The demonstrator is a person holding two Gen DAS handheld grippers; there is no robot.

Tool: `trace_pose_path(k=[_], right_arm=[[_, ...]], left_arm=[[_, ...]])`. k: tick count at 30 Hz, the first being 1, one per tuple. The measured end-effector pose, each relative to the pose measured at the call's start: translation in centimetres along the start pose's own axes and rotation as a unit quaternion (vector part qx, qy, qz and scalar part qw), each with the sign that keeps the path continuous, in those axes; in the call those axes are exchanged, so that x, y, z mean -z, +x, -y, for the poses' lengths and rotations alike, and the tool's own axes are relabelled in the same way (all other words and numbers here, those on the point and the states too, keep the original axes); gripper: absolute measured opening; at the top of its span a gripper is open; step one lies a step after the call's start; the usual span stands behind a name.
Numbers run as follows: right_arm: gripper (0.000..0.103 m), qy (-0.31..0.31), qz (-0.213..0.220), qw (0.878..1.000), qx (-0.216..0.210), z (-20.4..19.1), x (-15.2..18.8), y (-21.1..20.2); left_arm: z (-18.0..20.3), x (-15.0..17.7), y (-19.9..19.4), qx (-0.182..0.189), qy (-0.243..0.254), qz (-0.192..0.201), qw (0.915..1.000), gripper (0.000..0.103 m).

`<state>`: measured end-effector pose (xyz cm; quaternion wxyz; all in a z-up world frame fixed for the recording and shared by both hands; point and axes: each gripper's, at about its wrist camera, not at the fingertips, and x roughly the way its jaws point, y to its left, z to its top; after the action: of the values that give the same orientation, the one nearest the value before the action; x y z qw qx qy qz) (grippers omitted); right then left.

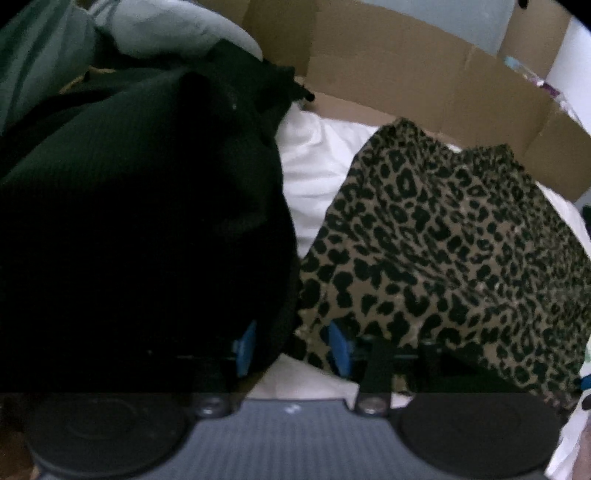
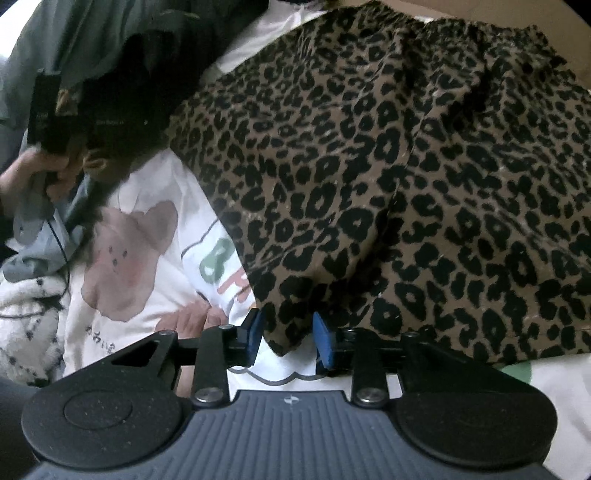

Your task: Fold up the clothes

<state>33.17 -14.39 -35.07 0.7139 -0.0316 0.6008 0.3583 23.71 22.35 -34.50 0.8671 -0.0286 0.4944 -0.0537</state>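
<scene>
Cardboard box [image 1: 388, 66]: open, flaps up, behind the clothes; contents not visible.
Leopard-print garment [image 2: 388, 192]: spread over a white printed top [image 2: 147, 221], hem lying between the right gripper [image 2: 288, 341] pads.
Black ribbed garment [image 1: 129, 221]: beside it.
White top print: bear, partial letters "B", "R".
Left gripper [image 1: 291, 347]: parted, nothing pinched.
Right gripper: parted, pads off the cloth.

Cardboard box [image 1: 406, 74] flaps behind, pale wall [image 1: 461, 18], dim light
</scene>
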Motion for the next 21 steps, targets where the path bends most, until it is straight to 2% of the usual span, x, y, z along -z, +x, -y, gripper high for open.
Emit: trace_pose_path(k=[4,6,8,11,16,21], right_arm=[[0.037,0.007,0.008,1.000,0.004,0.4,0.0,-0.1],[0.037,0.007,0.019,1.000,0.003,0.4,0.0,-0.3],[0.037,0.009,0.029,1.000,0.000,0.4,-0.1,-0.4],[0.037,0.007,0.036,0.999,0.006,0.3,-0.3,-0.3],[0.037,0.015,0.035,0.999,0.015,0.7,-0.4,0.4],[0.037,0.022,0.018,0.999,0.018,0.8,-0.1,2.0]], left_arm=[[0.2,0.7,-2.0,0.022,-0.029,0.021,0.9991,0.041],[0.2,1.1,-1.6,0.042,-0.056,0.009,0.9975,0.041],[0.2,1.7,-0.6,0.040,-0.075,-0.003,0.9964,0.041],[-0.7,2.8,1.4,0.025,-0.122,-0.007,0.9922,0.048],[-2.5,3.7,3.7,0.033,-0.186,0.019,0.9818,0.052],[-2.5,4.4,4.2,0.050,-0.201,0.050,0.9771,0.054]])
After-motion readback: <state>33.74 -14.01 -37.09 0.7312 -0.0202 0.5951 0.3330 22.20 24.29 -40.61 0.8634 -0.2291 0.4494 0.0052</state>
